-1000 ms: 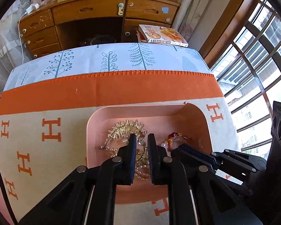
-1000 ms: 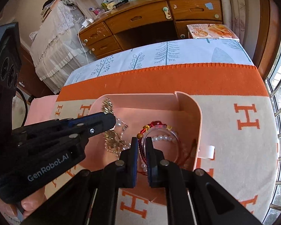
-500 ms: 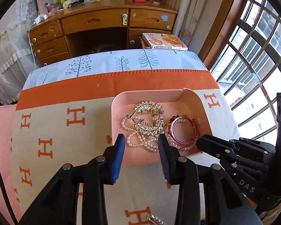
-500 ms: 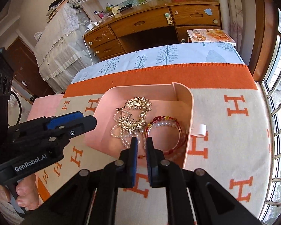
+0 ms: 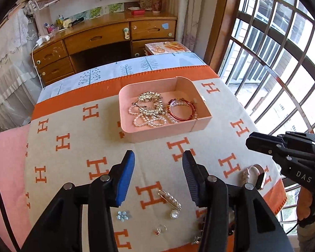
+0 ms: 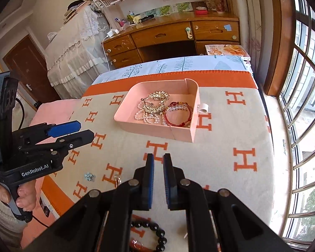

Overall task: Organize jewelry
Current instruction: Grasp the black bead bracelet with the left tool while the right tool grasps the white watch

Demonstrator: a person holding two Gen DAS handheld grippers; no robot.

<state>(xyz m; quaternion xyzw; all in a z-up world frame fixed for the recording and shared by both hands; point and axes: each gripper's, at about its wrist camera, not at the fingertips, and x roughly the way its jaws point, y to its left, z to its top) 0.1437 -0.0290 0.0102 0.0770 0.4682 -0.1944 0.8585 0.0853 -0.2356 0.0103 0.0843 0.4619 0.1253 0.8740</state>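
Largest first: bench under an orange-and-beige blanket patterned with H letters [image 5: 69,147], soft and loose. Could ride up under a low scraping pass and drag small pieces along, or tip them over the near edge.

On the blanket, a pink rectangular plastic tray [image 5: 166,134], already holding a white pearl strand [image 5: 149,121], a gold leaf-shaped hair comb [image 5: 151,103] and a red beaded bangle [image 5: 182,111], all tangled close together. Likely light enough to skid if nudged by a lowered tool. Dropping a new piece onto that heap risks knotting it into the pearls.

Left gripper [image 5: 158,176], short of the tray's near wall: jaws spread wide, nothing between them. Right gripper [image 6: 158,175], likewise on the near side of the tray: jaws all but closed, only a narrow slit, nothing held. Would need opening before any pick, or would simply push a piece away.

Loose items, all nearer than the tray:
- White-strapped wristwatch [image 5: 254,175], toward the tray's right. Strap liable to flop and catch the rim.
- Black round-bead bracelet [image 6: 155,234], partly hidden beneath the right tool. Easy to miss.
- Gold pin set with pearls [image 5: 170,201]. Thin and flat, prone to slipping out or snagging blanket fibres.
- Pale blue flower-shaped ornament [image 5: 123,214] and small ring [image 5: 159,229], closest to the blanket's near edge. Tiny, flat and easily flicked off.
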